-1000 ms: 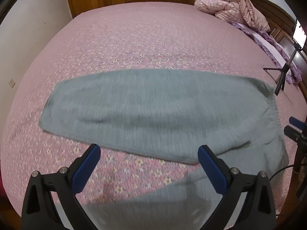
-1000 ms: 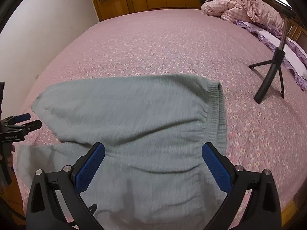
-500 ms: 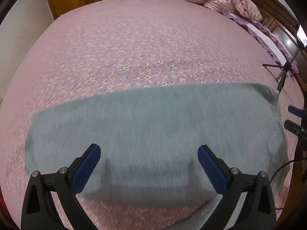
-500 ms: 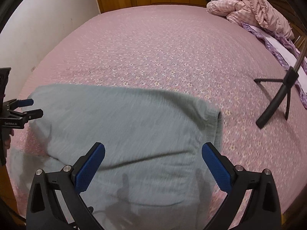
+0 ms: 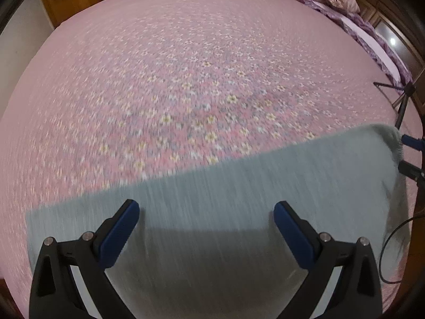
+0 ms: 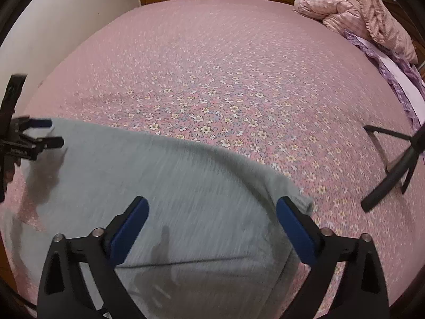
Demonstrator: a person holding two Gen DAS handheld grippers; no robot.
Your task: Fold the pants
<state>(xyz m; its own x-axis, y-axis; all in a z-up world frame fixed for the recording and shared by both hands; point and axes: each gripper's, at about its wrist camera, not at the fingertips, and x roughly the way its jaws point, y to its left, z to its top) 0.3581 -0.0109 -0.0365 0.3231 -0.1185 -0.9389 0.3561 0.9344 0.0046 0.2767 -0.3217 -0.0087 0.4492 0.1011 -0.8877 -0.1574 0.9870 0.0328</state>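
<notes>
One pair of grey-green pants lies flat, blurred.

Counted on the bed
One pair of grey pants, one pink quilt far right, one tripod, two grippers.

The left gripper hangs with jaws spread wide over blurred grey pants lying on a pink flowered bed. The right gripper shows at the pants' right edge.
</notes>
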